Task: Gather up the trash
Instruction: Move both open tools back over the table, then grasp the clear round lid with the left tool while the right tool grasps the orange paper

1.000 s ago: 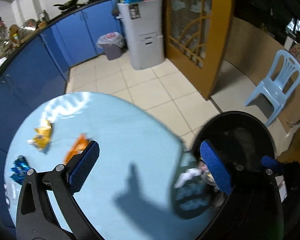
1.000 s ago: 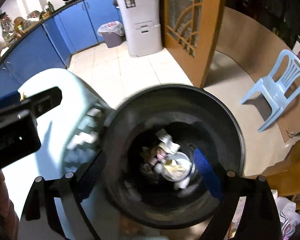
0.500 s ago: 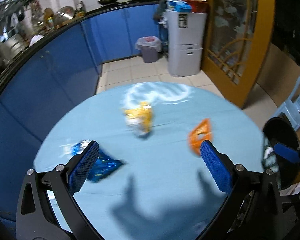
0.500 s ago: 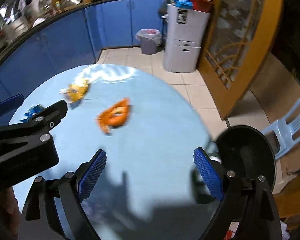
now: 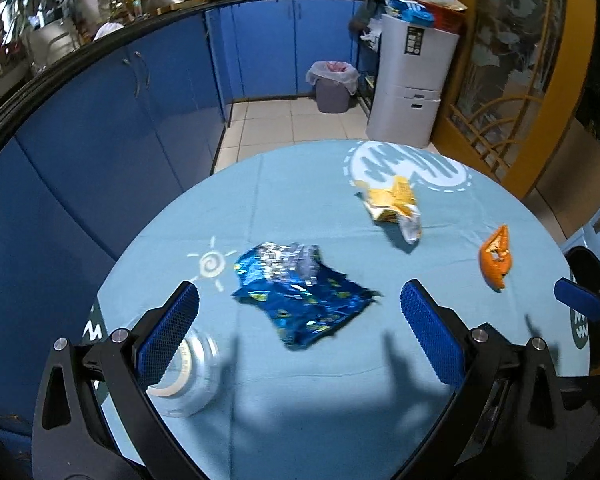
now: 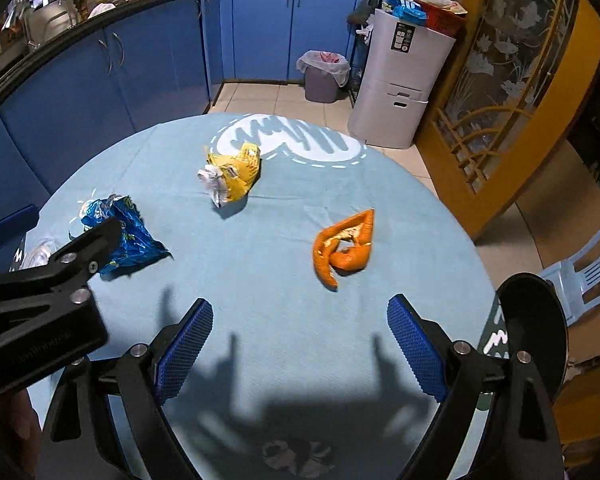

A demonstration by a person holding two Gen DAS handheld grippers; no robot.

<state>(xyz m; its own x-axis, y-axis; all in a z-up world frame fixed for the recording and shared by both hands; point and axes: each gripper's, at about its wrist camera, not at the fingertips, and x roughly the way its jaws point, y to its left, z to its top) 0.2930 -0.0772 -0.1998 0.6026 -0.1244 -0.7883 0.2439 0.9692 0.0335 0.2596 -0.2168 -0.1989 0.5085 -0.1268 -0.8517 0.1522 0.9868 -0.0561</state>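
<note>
A crumpled blue foil wrapper (image 5: 300, 292) lies on the round light-blue table (image 5: 300, 408), just ahead of my open, empty left gripper (image 5: 300, 332). It also shows in the right wrist view (image 6: 124, 236). A yellow wrapper (image 5: 394, 204) (image 6: 232, 176) lies farther back. An orange wrapper (image 5: 496, 258) (image 6: 346, 246) lies ahead of my open, empty right gripper (image 6: 300, 348). A clear plastic lid (image 5: 188, 376) sits by the left gripper's left finger. The black trash bin (image 6: 536, 332) stands off the table's right edge.
Blue kitchen cabinets (image 5: 100, 128) curve behind the table. A lined grey bin (image 5: 332, 86) and a white drawer unit (image 5: 412, 92) stand on the tiled floor. A light-blue plastic chair (image 6: 584, 268) is at the right. A crumpled scrap (image 6: 292, 456) lies at the table's near edge.
Both grippers have swung left, away from the black bin and over the table. The blue wrapper now lies between the left fingers' line, the orange wrapper ahead of the right gripper.
</note>
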